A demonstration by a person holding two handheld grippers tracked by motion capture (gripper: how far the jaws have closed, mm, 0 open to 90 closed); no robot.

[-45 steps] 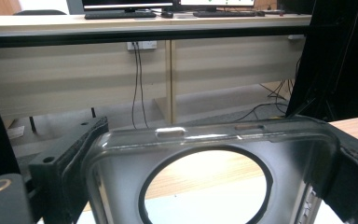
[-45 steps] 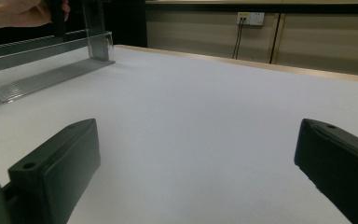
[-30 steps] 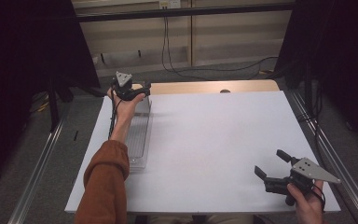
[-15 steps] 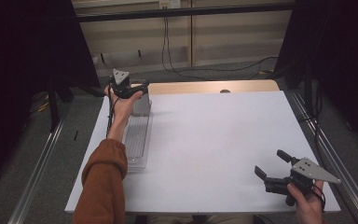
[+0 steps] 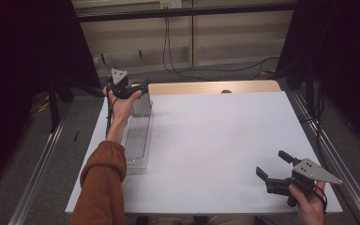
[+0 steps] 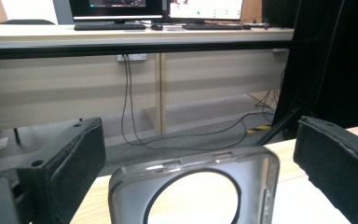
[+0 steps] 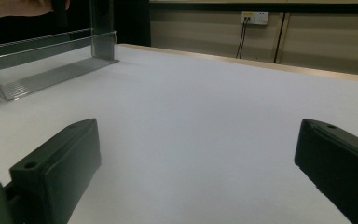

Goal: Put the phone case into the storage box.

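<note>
Clear plastic tray (image 5: 138, 140) lies along the left edge of the white bench (image 5: 215, 140), long axis running away from the person. Its far end has an upright grey panel (image 5: 142, 104) with a round hole, seen close up in the left gripper view (image 6: 193, 186). Left claw (image 5: 138, 89) is at that far end, just above the panel, held by the left hand (image 5: 121, 101), orange sleeve (image 5: 101, 183) reaching over the tray's left side. Jaws spread wide, one on each side of the panel top, not touching it. Left pad (image 6: 81, 158) and the right one both clear of the panel. Right claw (image 5: 273, 164) is near the bench's near-right corner, well apart from the tray, held by the right hand (image 5: 309, 204), grey three-cornered plate on top. Jaws wide apart, nothing between them, bare bench under them. Right gripper view has the tray (image 7: 42, 65) far off at upper left. Cables (image 5: 178, 47) hang against the wall behind the bench.
</note>
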